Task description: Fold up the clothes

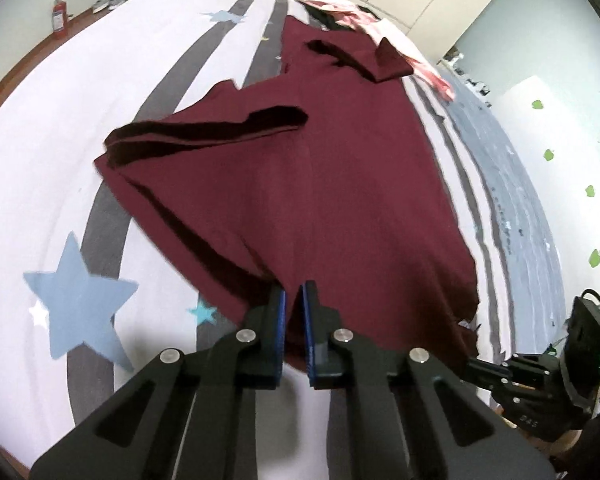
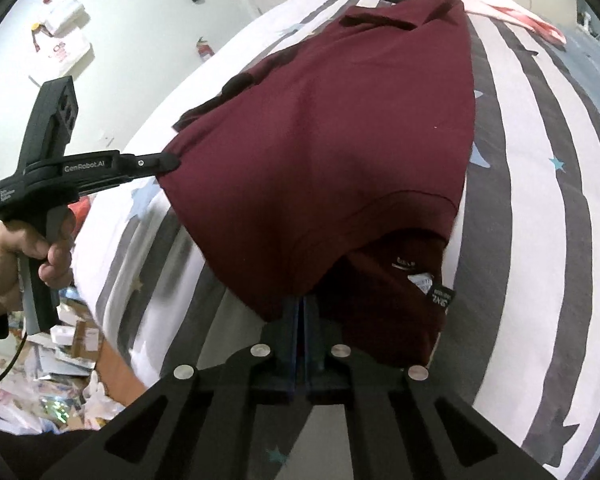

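A maroon polo shirt (image 1: 320,168) lies lengthwise on the bed, collar at the far end, one sleeve folded over at the left. Its near hem is lifted off the bed. My left gripper (image 1: 294,296) is shut on the hem's left corner. My right gripper (image 2: 301,304) is shut on the hem's right corner, where the shirt (image 2: 340,128) hangs over it and its inside labels (image 2: 432,286) show. The left gripper also shows in the right wrist view (image 2: 172,162), pinching the cloth edge. The right gripper's body shows in the left wrist view (image 1: 540,376).
The bed cover (image 1: 100,80) is white with grey stripes and blue stars. A pink garment (image 1: 380,24) lies beyond the collar. A red fire extinguisher (image 1: 59,16) stands by the far wall. Clutter (image 2: 60,360) covers the floor at the bed's left side.
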